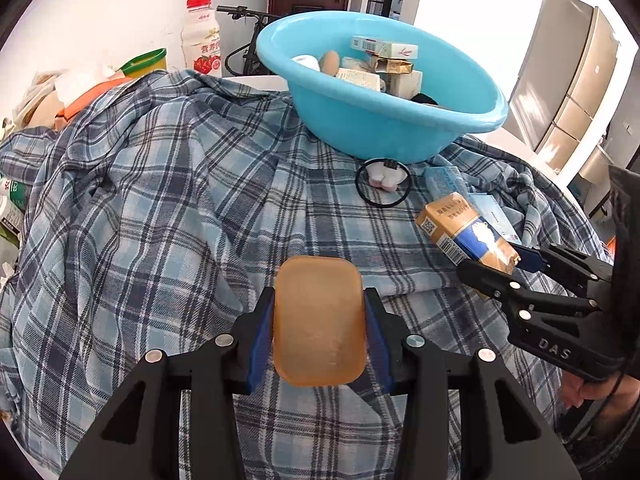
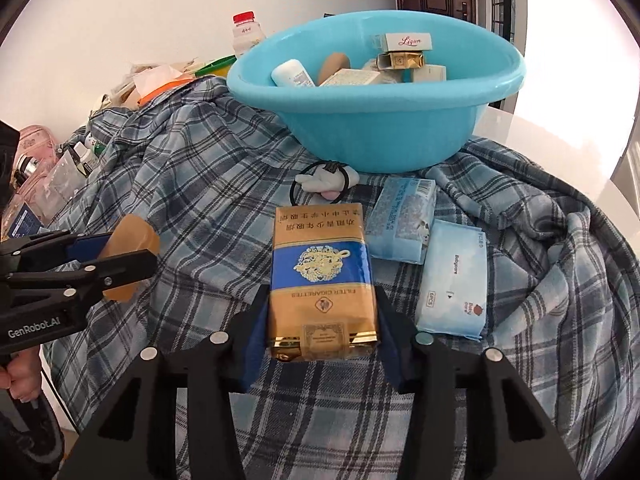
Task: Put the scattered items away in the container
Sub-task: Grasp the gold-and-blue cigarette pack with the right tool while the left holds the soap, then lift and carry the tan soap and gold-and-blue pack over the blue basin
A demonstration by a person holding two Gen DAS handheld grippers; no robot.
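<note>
Left wrist view: left gripper (image 1: 320,320) clamps an amber soap bar (image 1: 319,320) above the plaid cloth (image 1: 160,200).
Right gripper (image 2: 322,320): grasping a gold-and-blue cigarette pack (image 2: 322,276) (pads pressing both sides).
Container: blue basin (image 2: 376,132), well ahead, holding boxes.

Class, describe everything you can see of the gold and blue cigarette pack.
The cigarette pack is a soft, foil-like gold packet with a blue band bearing a gold emblem and the words FILTER CIGARETTES; a barcode shows on one side. It sits between the fingers of the right gripper, whose blue pads press both its sides, above the plaid cloth, pointing toward the blue basin.
</note>
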